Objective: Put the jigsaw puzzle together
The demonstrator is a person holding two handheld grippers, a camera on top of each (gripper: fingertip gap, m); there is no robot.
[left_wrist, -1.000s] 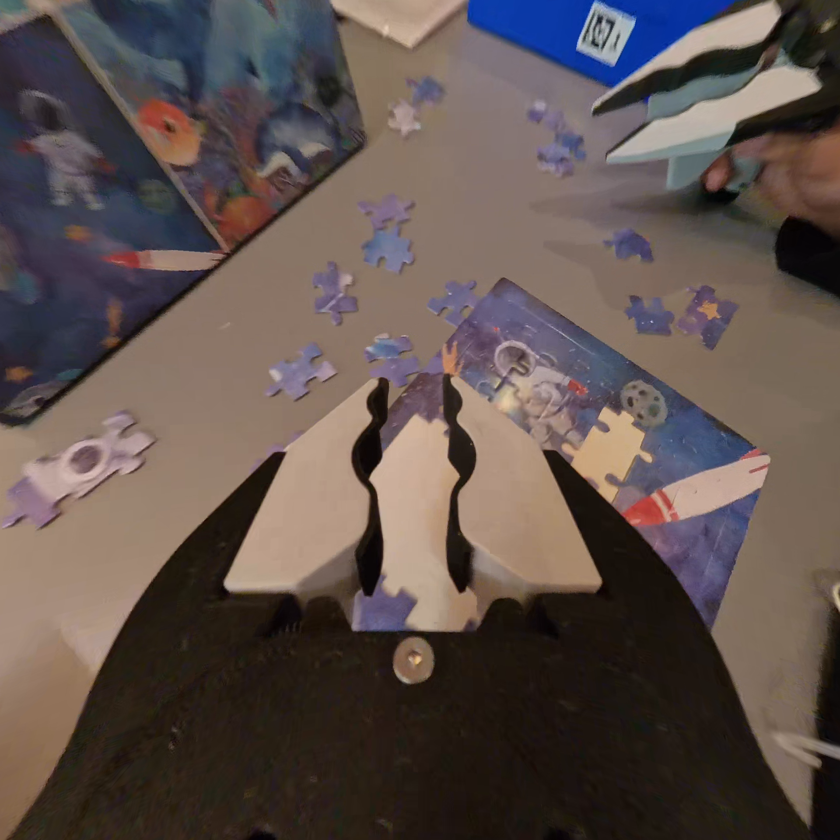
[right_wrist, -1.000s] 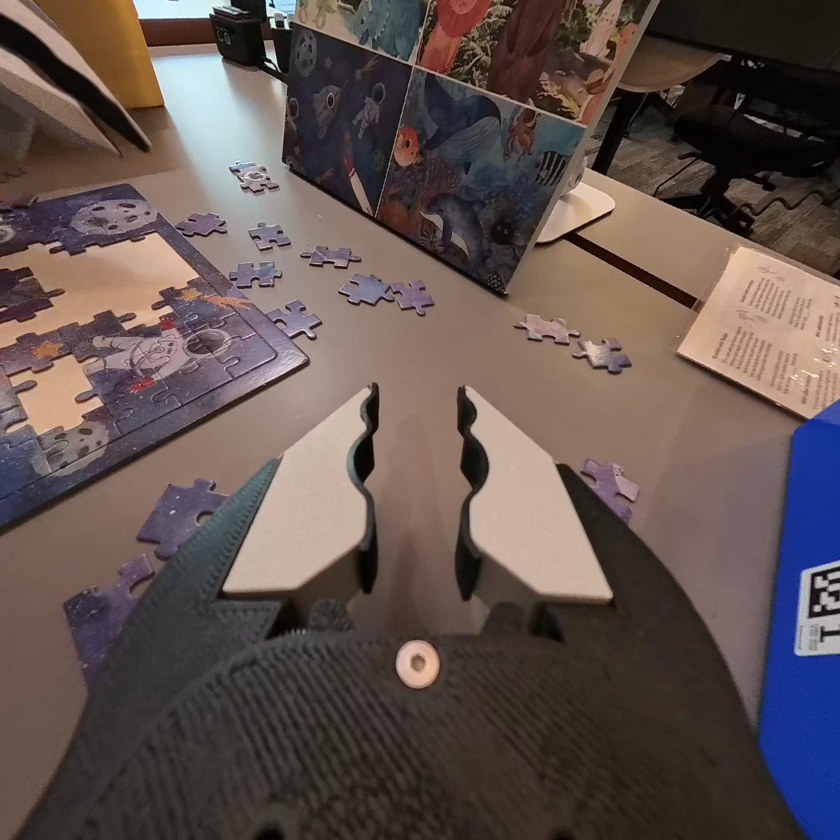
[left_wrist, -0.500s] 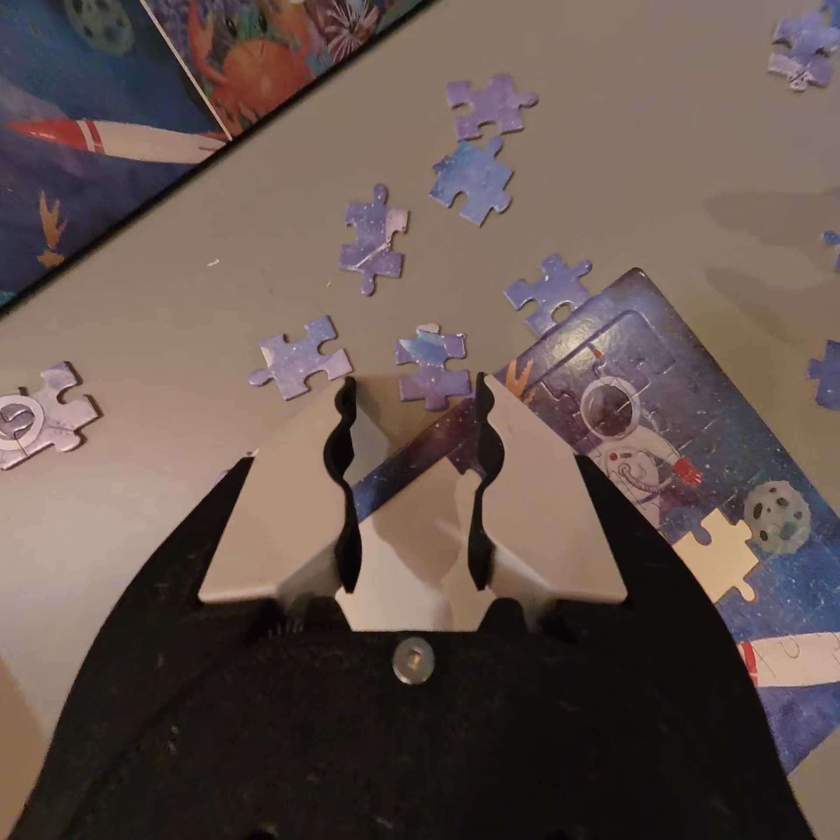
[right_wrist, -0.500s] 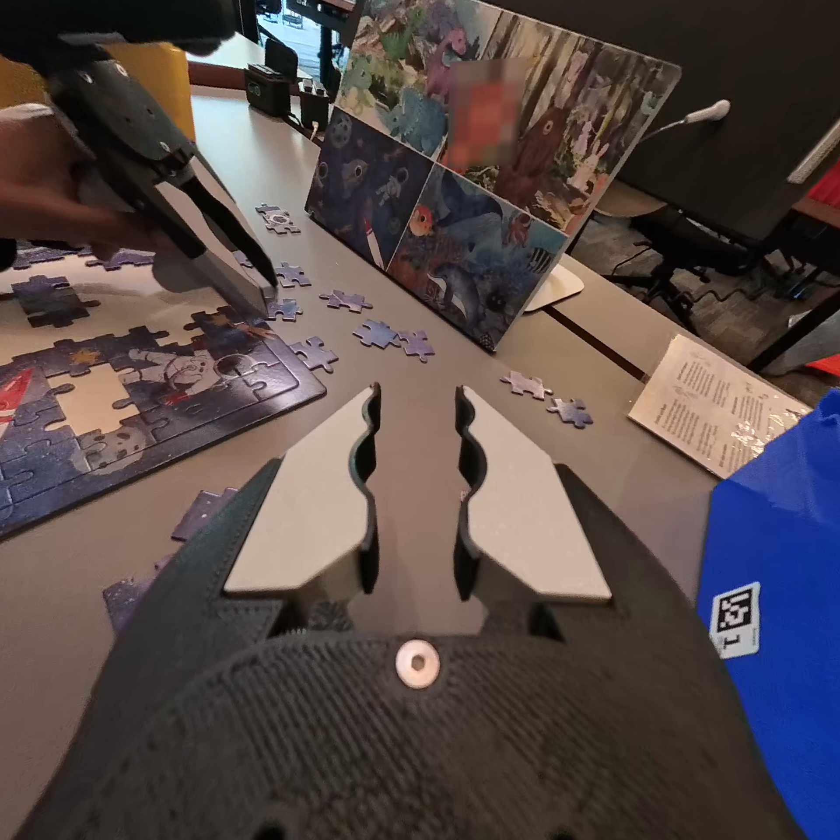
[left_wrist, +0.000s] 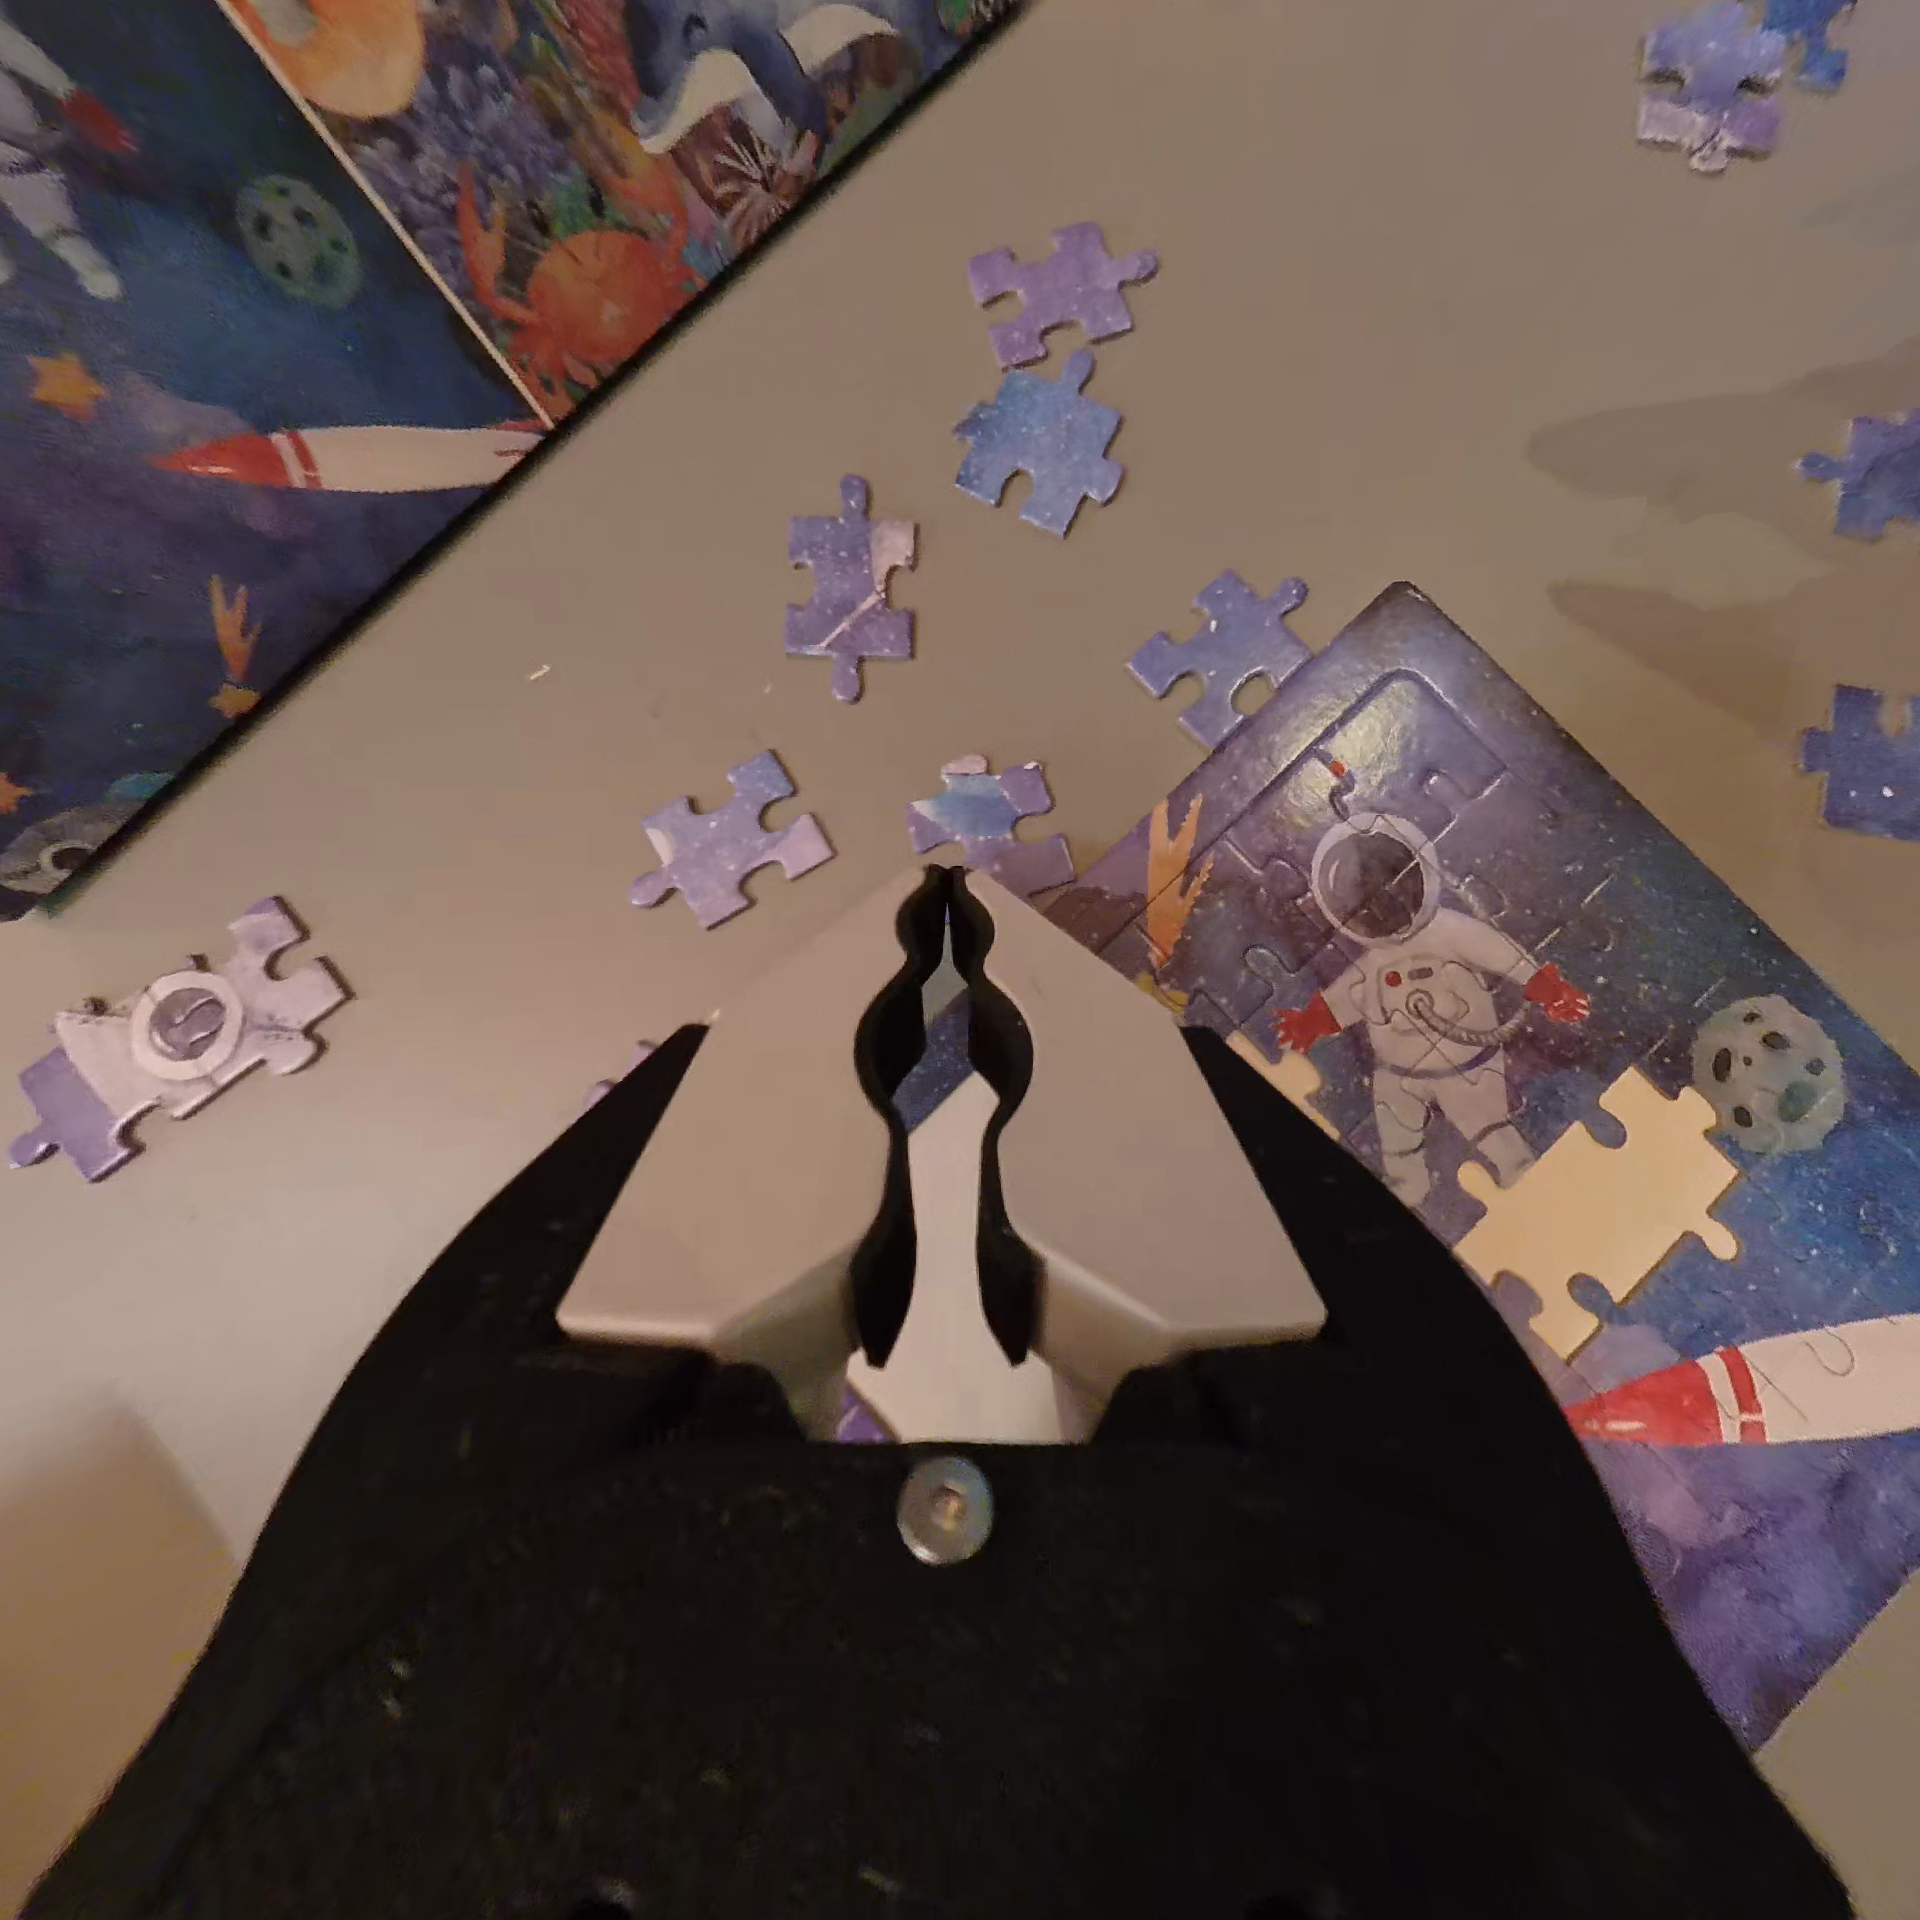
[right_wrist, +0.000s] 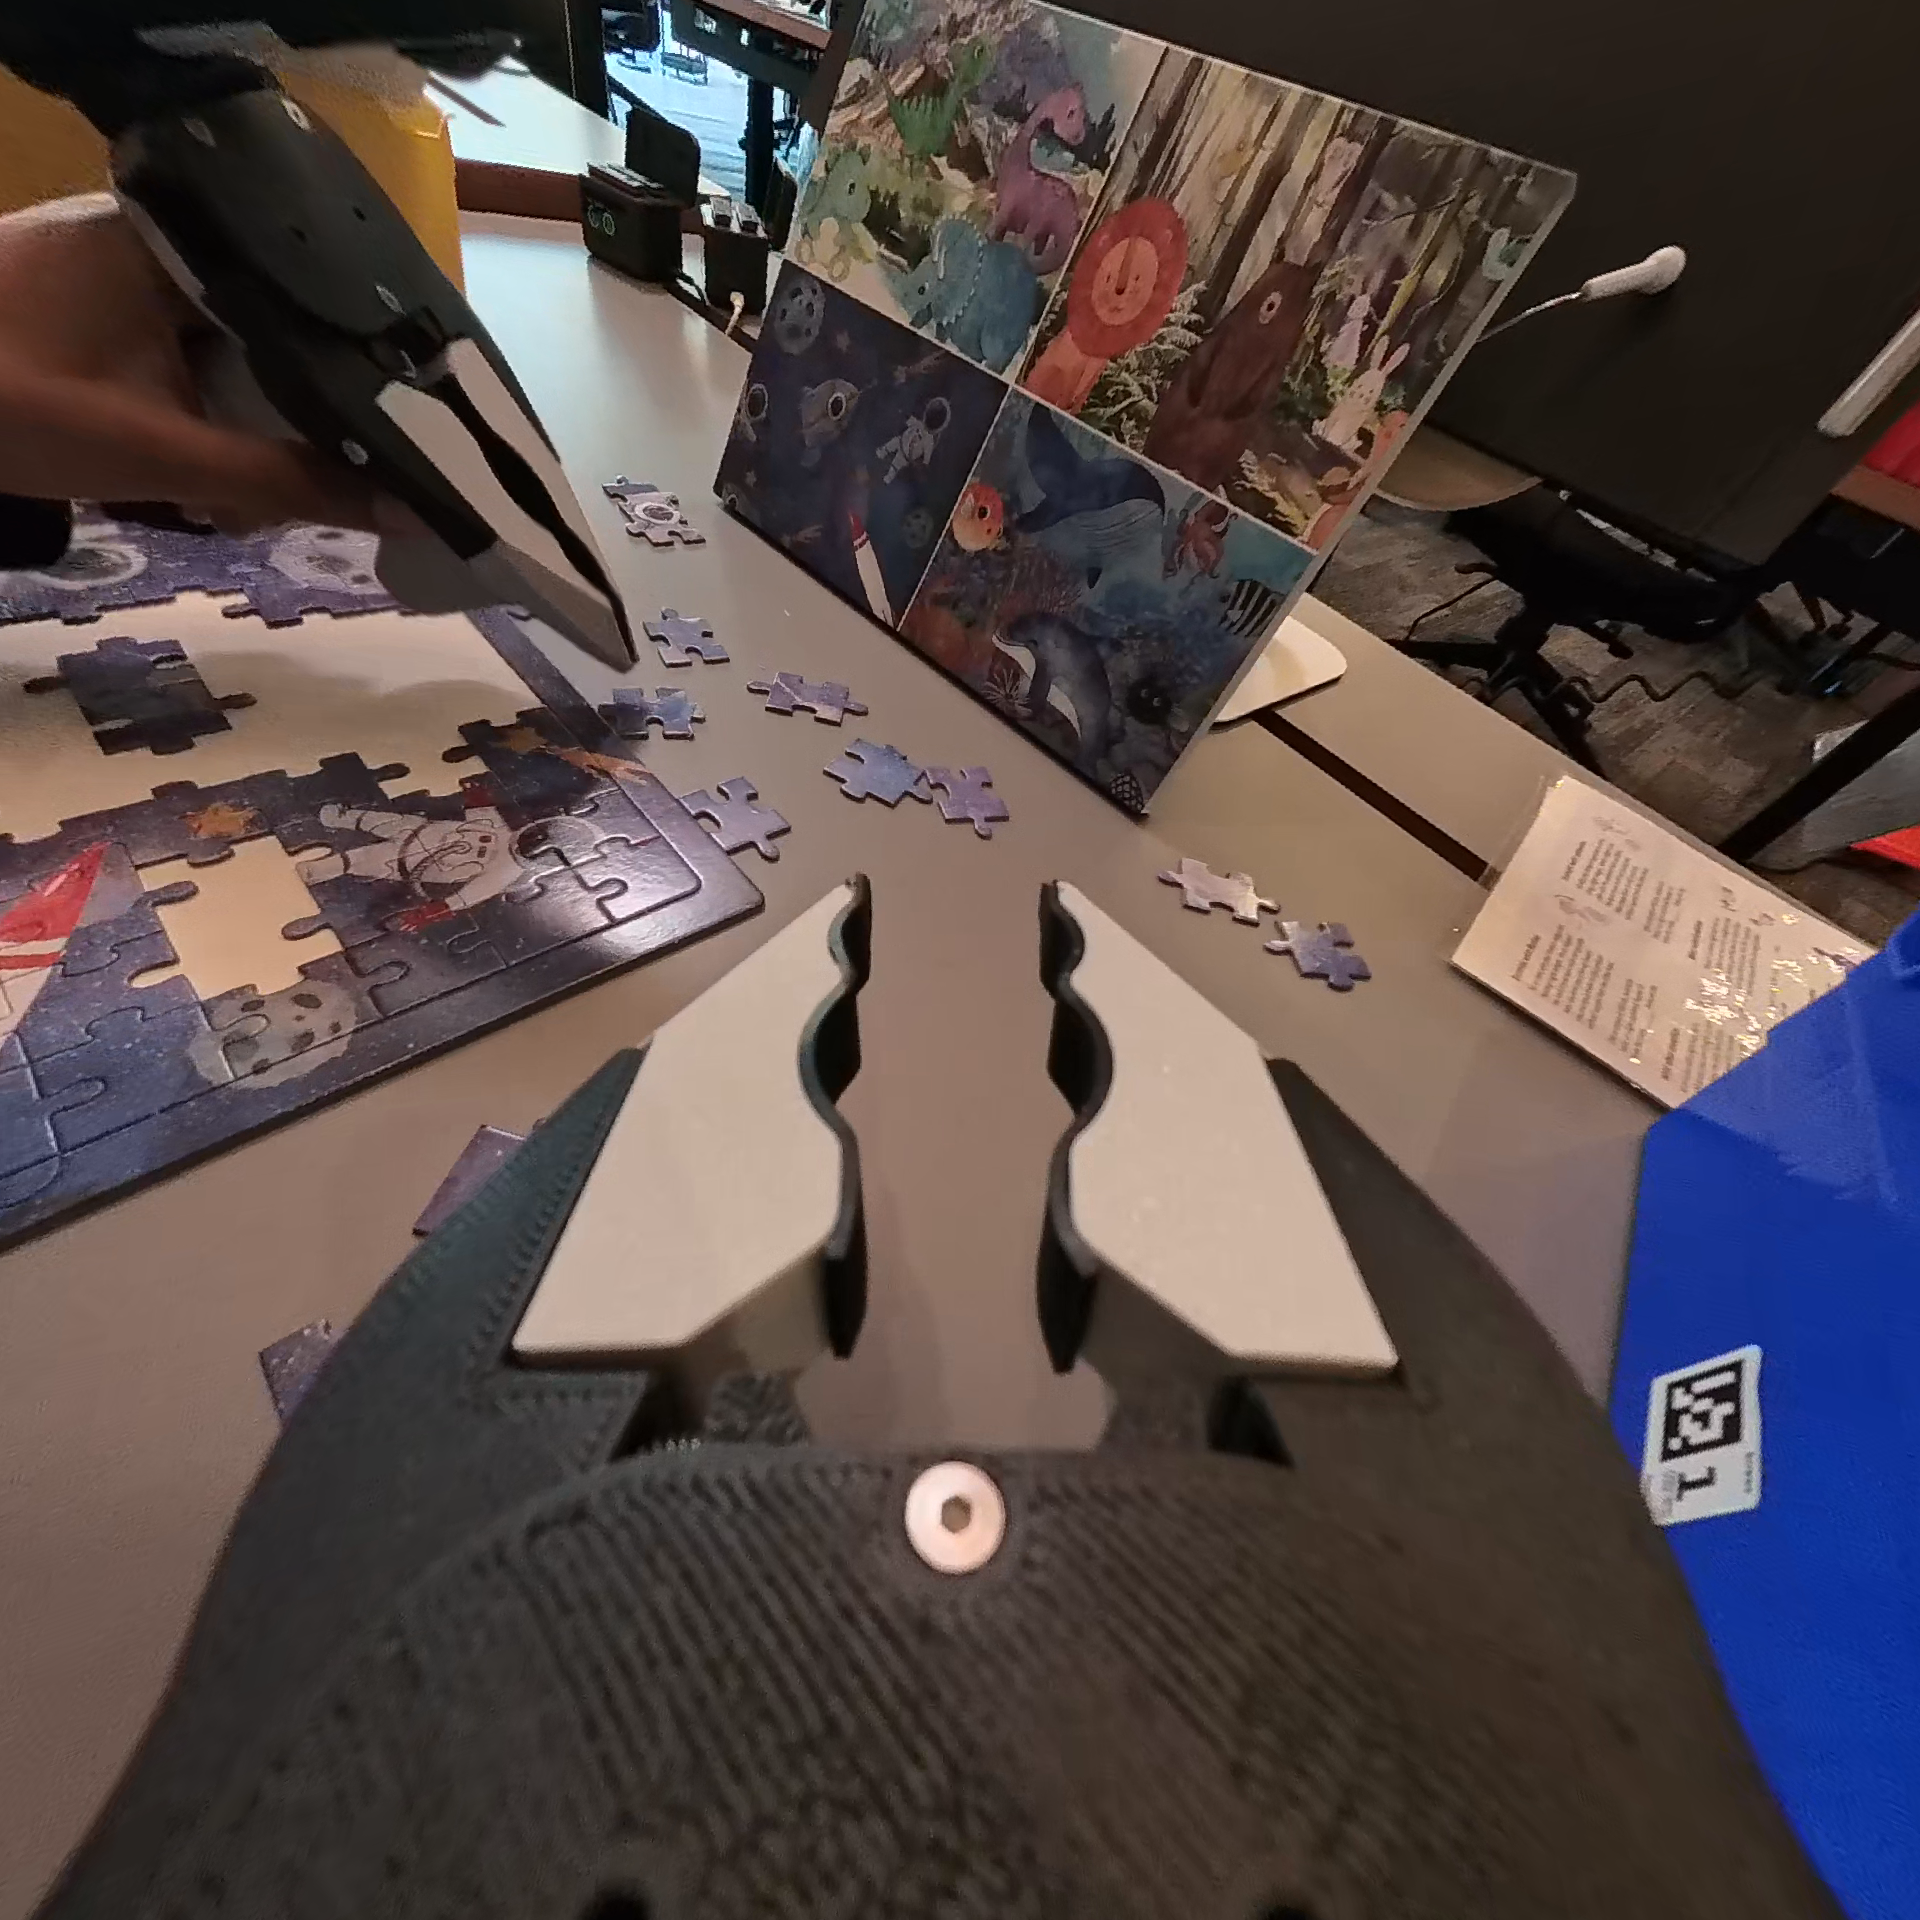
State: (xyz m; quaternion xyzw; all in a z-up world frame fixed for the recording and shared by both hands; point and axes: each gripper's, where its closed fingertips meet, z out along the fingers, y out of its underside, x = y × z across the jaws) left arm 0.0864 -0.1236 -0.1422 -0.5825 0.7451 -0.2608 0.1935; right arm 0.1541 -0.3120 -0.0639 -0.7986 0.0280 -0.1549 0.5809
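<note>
My left gripper [left_wrist: 943,875] is shut, its fingertips touching each other over the near corner of the space puzzle board [left_wrist: 1558,935]. A blue and purple loose piece [left_wrist: 987,821] lies just beyond the tips. The right wrist view shows this gripper [right_wrist: 621,652] hovering low over the board's far corner [right_wrist: 582,665], held by a hand. My right gripper [right_wrist: 954,894] is open with only bare grey table between its fingers, right of the board [right_wrist: 623,883]. The board has cream gaps [left_wrist: 1600,1184] beside the astronaut.
Several loose purple pieces lie on the table [left_wrist: 727,842] [left_wrist: 852,587] [left_wrist: 1044,436] [right_wrist: 1218,891] [right_wrist: 1320,951]. A joined helmet piece [left_wrist: 182,1023] lies at left. An upright picture panel [right_wrist: 1091,416] stands behind. A blue box [right_wrist: 1787,1299] and a printed sheet [right_wrist: 1642,935] are at right. The left gripper's tips are roughly 20 cm from the right gripper's.
My left gripper swung toward the board's corner, opened wide half a second ago, then closed until its tips met. My right gripper stayed open and tilted up slightly.
</note>
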